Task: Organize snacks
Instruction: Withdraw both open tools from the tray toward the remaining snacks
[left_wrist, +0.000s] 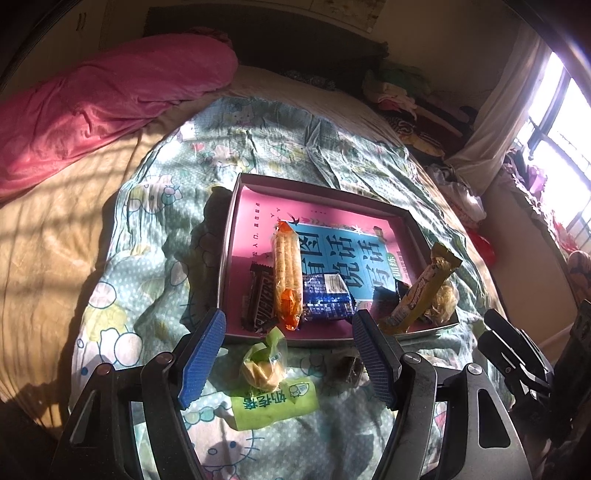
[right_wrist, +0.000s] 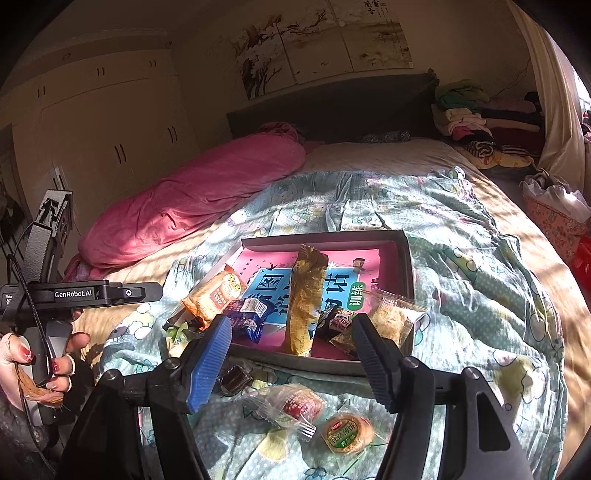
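Left gripper (left_wrist: 288, 354) spread, nothing pinched; green-wrapped pastry (left_wrist: 264, 369) lies on the quilt (left_wrist: 155, 229) between its jaws, lower centre of frame. Right gripper (right_wrist: 291, 354) likewise spread and empty above a clear-wrapped red sweet (right_wrist: 295, 406) and a round green-label cake (right_wrist: 345, 434).

Beyond, the shallow box (right_wrist: 404, 258) at mid-frame holds the Snickers bar (left_wrist: 260, 295), orange wafer pack (left_wrist: 286, 273) and blue packet (left_wrist: 327, 299).

Risks: soft, rumpled quilt may give way under a closing grip, pinching fabric; the yellow bar (left_wrist: 421, 291) leans on the box rim and could slide out if nudged.
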